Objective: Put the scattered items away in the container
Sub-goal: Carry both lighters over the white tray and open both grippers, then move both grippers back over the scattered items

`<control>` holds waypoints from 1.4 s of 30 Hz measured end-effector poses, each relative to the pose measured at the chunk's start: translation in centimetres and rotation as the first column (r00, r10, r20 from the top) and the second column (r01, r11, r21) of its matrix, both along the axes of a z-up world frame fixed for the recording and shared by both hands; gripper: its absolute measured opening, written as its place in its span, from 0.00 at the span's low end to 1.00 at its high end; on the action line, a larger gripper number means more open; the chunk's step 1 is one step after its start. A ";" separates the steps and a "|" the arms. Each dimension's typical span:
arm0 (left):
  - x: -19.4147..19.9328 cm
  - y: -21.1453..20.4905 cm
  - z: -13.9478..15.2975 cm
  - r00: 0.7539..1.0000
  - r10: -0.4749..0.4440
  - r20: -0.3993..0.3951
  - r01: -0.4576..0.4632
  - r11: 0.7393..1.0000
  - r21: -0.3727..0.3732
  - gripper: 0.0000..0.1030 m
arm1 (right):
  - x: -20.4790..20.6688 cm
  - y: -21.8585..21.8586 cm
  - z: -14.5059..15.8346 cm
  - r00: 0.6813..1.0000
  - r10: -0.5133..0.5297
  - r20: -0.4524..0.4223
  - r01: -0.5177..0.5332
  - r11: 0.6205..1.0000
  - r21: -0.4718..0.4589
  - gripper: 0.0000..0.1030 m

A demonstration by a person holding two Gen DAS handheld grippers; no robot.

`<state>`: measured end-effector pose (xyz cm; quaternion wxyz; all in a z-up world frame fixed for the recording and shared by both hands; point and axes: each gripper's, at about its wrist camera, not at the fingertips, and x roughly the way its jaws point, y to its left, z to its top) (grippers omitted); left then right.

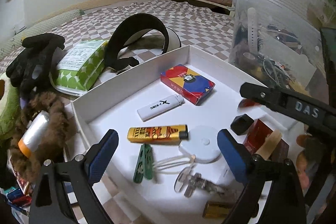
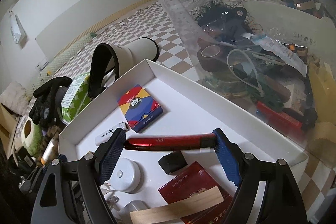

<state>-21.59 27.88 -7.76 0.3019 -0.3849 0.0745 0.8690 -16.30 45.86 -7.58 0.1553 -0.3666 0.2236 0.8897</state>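
In the right wrist view the right gripper [image 2: 169, 147] fills the lower middle of the frame, and its two blue fingers [image 2: 111, 152] pinch a red pen [image 2: 170, 142] by its two ends, so the pen lies across the gap above the white tray [image 2: 189, 85]. In the left wrist view the left gripper [image 1: 168, 152] is at the bottom centre with its fingers spread wide and nothing between them; below it in the tray lie a yellow lighter [image 1: 157, 134], a green clip [image 1: 143, 163] and a round white tape measure [image 1: 200, 144]. Higher in the tray, toward the centre of the frame, there is a white lighter [image 1: 160, 107] and beside it a colourful card box [image 1: 187, 83]. A small black cap [image 2: 173, 162] and a dark red box [image 2: 195, 188] lie in the lower part of the right wrist view, just under the pen. At the left of the tray, outside it, I see a black glove [image 1: 33, 62], a green tissue pack [image 1: 80, 65] and a black and white visor [image 1: 142, 35] on the checked cloth [image 1: 199, 22]. At the upper right stands a clear plastic bin [image 2: 252, 45] full of mixed things, touching the tray's far edge.
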 end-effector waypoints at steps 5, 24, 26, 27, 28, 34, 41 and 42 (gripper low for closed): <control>1.0 -1.9 0.3 1.000 0.009 -0.006 -0.009 1.000 0.003 0.93 | 0.0 -0.7 0.5 1.000 0.005 -0.006 -0.005 1.000 0.028 0.93; 4.2 -13.6 3.2 0.986 0.150 -0.073 -0.152 0.988 -0.012 0.93 | 0.5 -7.7 4.6 0.977 0.178 -0.115 -0.172 0.983 0.066 0.93; 4.5 -14.8 3.2 0.983 0.166 -0.077 -0.168 0.985 -0.022 0.93 | 0.5 -9.2 5.0 0.967 0.218 -0.129 -0.211 0.975 0.068 0.93; 4.6 -15.4 3.1 0.982 0.174 -0.078 -0.177 0.984 -0.027 0.93 | 0.4 -9.9 5.2 0.961 0.240 -0.135 -0.232 0.970 0.069 0.93; 4.7 -16.0 3.1 0.980 0.182 -0.080 -0.185 0.982 -0.032 0.93 | 0.4 -10.5 5.3 0.956 0.259 -0.139 -0.252 0.965 0.069 0.93; 5.6 -19.6 2.1 0.971 0.220 -0.096 -0.228 0.970 -0.085 0.93 | 0.2 -14.5 5.5 0.915 0.376 -0.148 -0.371 0.926 0.061 0.93; 5.5 -22.8 0.0 0.964 0.251 -0.085 -0.261 0.955 -0.139 0.93 | 0.4 -19.1 5.2 0.856 0.496 -0.144 -0.489 0.868 0.081 0.93; 5.4 -23.3 -0.4 0.963 0.258 -0.078 -0.267 0.953 -0.141 0.93 | 0.3 -19.7 4.9 0.843 0.518 -0.141 -0.512 0.855 0.080 0.93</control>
